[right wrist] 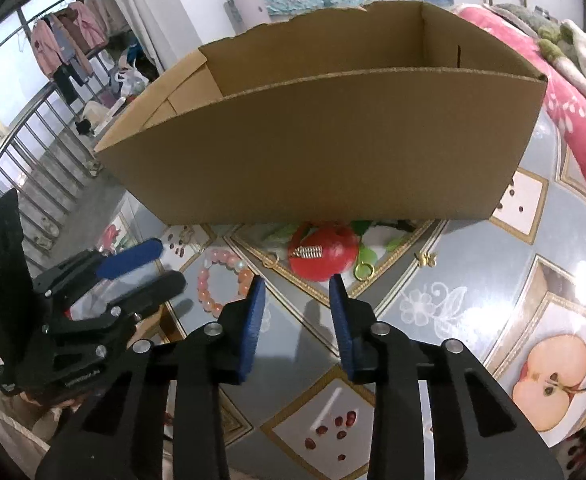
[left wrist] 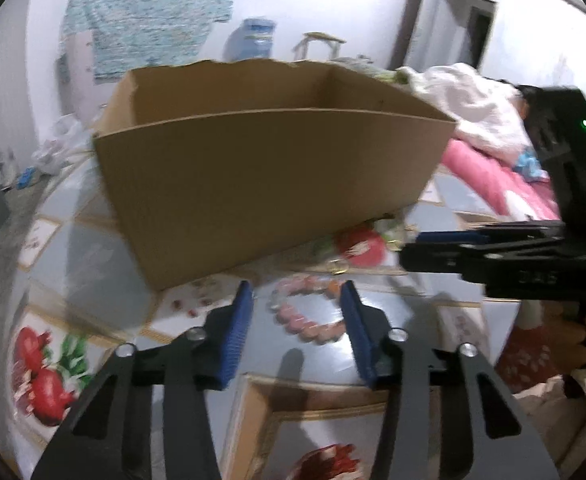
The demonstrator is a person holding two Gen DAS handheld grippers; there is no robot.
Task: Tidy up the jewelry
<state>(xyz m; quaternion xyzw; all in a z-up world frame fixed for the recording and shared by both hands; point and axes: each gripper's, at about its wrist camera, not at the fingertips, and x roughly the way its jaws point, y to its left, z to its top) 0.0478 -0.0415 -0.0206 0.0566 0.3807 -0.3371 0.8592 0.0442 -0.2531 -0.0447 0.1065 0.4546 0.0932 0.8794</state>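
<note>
The desk [right wrist: 453, 280] wears a glossy cloth printed with fruit in gold-bordered diamonds. An open cardboard box [right wrist: 325, 152] stands toward its far edge. Before the box lie a pink bead bracelet [right wrist: 221, 280], a small gold spring piece [right wrist: 308, 252], a gold ring [right wrist: 363, 270] and a tiny gold charm [right wrist: 426, 259].

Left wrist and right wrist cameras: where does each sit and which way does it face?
Left wrist: on the left gripper, angled down at the pink bead bracelet and cardboard box; own fingers and right gripper show.
Right wrist: on the right gripper, facing the box; left gripper shows.
Shared: box, bracelet, fruit-print tablecloth.
</note>
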